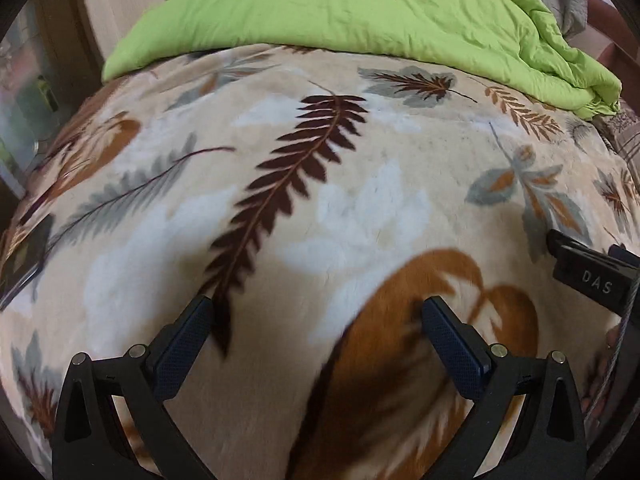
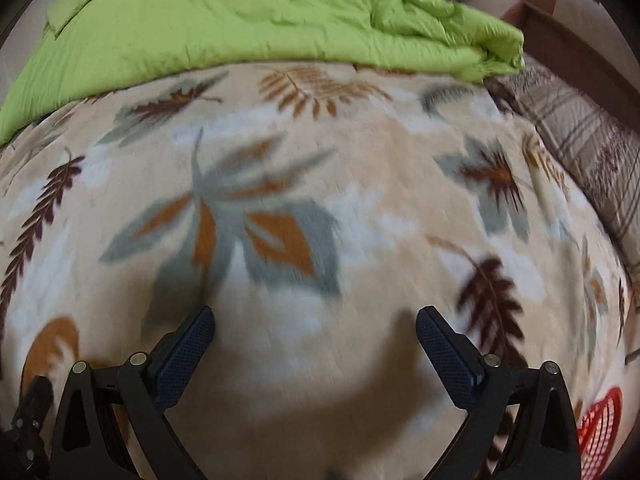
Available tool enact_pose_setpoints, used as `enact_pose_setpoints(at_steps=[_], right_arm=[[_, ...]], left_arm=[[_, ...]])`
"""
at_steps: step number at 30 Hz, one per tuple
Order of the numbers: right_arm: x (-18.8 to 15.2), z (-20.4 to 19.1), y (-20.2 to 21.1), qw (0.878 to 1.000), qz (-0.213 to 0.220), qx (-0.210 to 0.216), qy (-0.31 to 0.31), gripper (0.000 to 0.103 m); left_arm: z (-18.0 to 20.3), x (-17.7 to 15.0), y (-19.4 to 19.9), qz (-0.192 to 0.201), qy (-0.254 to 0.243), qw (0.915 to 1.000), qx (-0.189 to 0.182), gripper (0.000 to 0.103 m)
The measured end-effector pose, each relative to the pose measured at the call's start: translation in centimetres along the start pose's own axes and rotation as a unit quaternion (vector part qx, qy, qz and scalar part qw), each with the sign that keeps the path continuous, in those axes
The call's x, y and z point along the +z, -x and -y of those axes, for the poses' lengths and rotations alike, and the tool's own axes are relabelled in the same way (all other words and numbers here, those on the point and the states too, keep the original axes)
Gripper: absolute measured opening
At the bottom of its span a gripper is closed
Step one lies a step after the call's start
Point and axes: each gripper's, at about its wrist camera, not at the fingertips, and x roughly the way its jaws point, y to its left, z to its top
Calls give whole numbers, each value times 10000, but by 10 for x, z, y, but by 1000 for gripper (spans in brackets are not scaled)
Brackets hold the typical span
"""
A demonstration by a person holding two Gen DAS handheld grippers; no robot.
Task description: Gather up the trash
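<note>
Fleece blanket (image 1: 360, 208): cream plush printed with brown, grey and rust leaves; it fills most of both my views and covers the bed.
Green quilt (image 1: 340, 4): lime, crumpled, heaped across the top of both frames, its edge lying on the blanket; in my right view it bunches into a fold at the upper right (image 2: 472, 36).
Left tongs (image 1: 316, 316): spread wide at the bottom of the left view, nothing between the dark blue pads (image 1: 188, 340); they hover over a large rust leaf, and I cannot tell whether they touch the fleece.
Right tongs (image 2: 316, 324): also spread wide at the bottom of the right view, holding nothing, with their shadow falling on the pale fleece just under them.
Other rig in sight: a black part marked "DAS" (image 1: 592, 276) juts in from the right edge of my left view, with a thin cable beside it.
Dark flat thing (image 1: 24, 256): lies at the left edge of the left view on the blanket's border; too warped for me to name.
Red mesh basket (image 2: 600, 428): only a slice shows in the lower right corner of the right view, beside the right tongs.
Striped sheet (image 2: 580, 136): brown-grey plaid, at the right of the right view, beyond the blanket's edge.
Wooden bed frame (image 2: 568, 48): reddish-brown rail at the upper right.
Trash: I can pick out none on the bed in either view.
Sharpness: both views smeared, the right one more.
</note>
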Motion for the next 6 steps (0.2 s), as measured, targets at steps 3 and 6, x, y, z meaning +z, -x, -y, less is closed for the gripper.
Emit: enact_pose_setpoints(at_steps=[3,6], right_arm=[[6,-3,-12,9998,179,48,-96,103],[3,3,-12,9987,252,260,-346,103]], left_arm=[[-5,6,-5,54,73,9999,-111,103],[-3,8,-8,78,22,9999,-69,103]])
